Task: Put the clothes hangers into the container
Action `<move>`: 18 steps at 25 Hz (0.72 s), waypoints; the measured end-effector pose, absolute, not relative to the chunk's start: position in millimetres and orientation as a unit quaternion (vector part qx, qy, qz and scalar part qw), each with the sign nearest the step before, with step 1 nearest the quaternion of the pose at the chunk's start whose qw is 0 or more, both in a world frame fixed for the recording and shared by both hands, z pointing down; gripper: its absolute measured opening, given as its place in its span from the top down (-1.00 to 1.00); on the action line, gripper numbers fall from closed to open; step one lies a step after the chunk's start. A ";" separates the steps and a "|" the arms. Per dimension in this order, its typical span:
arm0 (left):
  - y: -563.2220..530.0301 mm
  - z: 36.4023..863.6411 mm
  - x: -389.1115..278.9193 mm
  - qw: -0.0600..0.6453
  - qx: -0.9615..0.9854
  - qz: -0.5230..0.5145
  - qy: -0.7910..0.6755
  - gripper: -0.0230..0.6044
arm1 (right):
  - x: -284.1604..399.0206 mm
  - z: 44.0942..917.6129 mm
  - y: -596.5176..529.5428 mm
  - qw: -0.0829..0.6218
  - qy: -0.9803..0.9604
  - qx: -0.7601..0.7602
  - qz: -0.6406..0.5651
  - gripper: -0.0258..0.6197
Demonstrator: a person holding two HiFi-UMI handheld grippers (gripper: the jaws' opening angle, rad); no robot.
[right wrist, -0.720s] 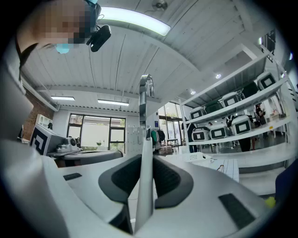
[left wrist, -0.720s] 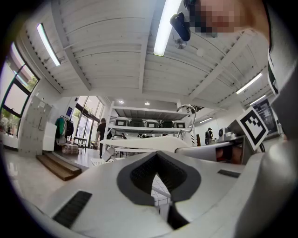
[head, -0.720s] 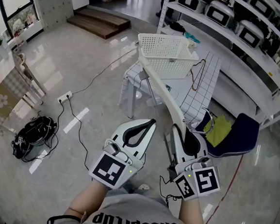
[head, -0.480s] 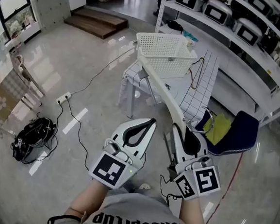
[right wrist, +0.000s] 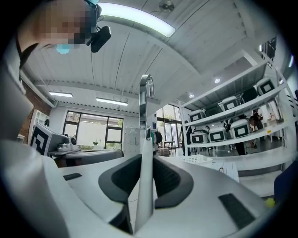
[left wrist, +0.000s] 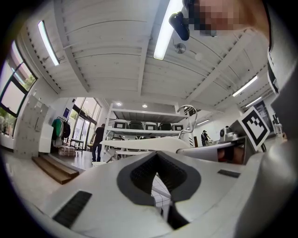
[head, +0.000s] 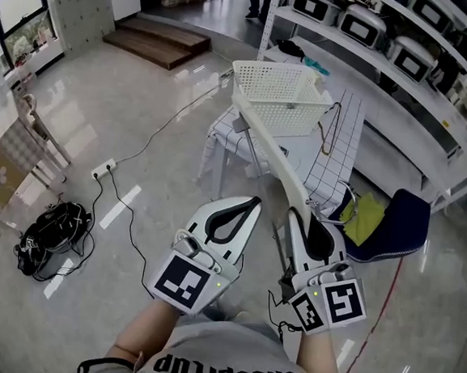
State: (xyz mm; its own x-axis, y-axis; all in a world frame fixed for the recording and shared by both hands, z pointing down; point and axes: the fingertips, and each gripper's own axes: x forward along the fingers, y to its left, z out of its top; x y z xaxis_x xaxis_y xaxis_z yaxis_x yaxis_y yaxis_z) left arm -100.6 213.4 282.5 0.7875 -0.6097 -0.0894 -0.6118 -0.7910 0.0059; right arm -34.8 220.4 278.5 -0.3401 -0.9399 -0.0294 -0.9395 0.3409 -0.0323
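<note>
Right gripper (head: 296,218) jaws pinch the white hanger (head: 267,141) by one end, so its long arm reaches toward the basket (head: 252,65) at 12 o'clock on the counter (head: 343,142); left gripper (head: 248,207) jaws pressed together, empty, likely spare

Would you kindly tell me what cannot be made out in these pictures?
- Contents of the white basket: head view, too small, walls hide the bottom.
- Far end of the white clothes hanger: head view, lost against the basket.
- Shelf appliances: head view, too small to identify.
</note>
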 end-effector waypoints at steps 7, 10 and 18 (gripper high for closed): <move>201.3 286.3 -114.7 0.011 -0.948 0.047 0.313 0.84 | -39.6 274.7 214.2 0.036 0.809 -0.587 -0.001 0.63; 194.3 284.7 -113.4 0.008 -0.949 0.048 0.310 0.84 | -34.1 271.1 208.6 0.036 0.806 -0.591 0.002 0.63; 152.1 283.8 -95.2 0.015 -0.944 0.045 0.325 0.84 | -7.6 274.6 166.1 0.037 0.808 -0.588 -0.001 0.63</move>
